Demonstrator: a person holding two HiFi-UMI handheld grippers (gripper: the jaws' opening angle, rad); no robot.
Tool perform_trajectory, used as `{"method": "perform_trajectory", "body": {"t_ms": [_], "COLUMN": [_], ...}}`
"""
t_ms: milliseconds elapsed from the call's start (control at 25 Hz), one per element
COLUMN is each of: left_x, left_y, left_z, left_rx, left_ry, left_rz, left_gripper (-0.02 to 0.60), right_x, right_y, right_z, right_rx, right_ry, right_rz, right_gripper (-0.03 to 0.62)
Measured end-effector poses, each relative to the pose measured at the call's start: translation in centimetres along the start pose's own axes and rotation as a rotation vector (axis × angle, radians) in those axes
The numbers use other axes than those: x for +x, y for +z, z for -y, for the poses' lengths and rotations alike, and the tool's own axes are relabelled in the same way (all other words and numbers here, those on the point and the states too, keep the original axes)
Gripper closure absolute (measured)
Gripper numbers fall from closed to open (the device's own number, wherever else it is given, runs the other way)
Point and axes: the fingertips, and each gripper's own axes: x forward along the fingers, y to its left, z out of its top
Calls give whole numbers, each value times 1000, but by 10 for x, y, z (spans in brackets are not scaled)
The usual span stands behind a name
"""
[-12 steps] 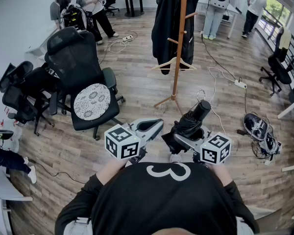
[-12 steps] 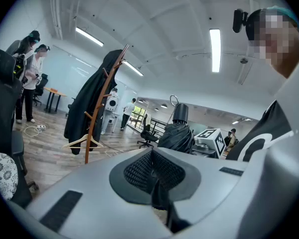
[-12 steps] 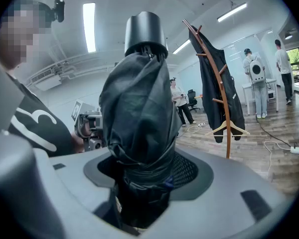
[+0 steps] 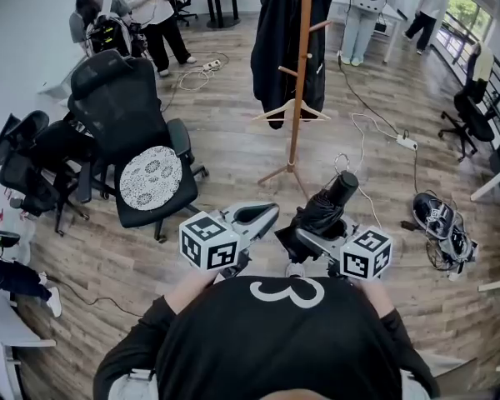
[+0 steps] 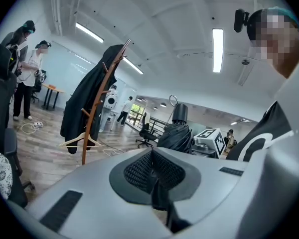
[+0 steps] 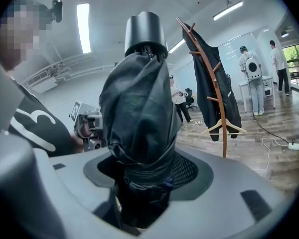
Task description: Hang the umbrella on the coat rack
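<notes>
Black umbrella (image 6: 139,118) clamped in right gripper (image 6: 139,188).

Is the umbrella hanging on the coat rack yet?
No, the folded umbrella is clamped in the right gripper, well apart from the coat rack.

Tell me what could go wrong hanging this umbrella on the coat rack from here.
1. The right gripper clamps the umbrella on its loose folded cloth, so it might slip or sag when lifted.
2. A coat and a hanger crowd the coat rack; the umbrella's thin loop may miss a free peg or snag.
3. A power strip and cables lie on the floor near the rack: a possible trip hazard.
</notes>
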Motion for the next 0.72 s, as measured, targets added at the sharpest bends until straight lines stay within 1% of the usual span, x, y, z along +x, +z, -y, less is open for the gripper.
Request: {"method": "perform_trajectory", "body": {"t_ms": [200,440,720], "left_x": [22,55,100], "left_y": [7,16,26], "left_z": [-18,-41,-65], "left_rx": [-18,-35,-54], "left_ry": [12,30,35], "left_rz": [-3,-1,-18], "left_gripper": [566,566,566], "right_x": [8,14,21], "right_y": [7,20,33], "right_z": [31,68,116], "right_rx": [14,9,29], "right_ry": [-6,14,31], "right_rz": [-21,-31,-50], "right_gripper": [313,312,313]}}
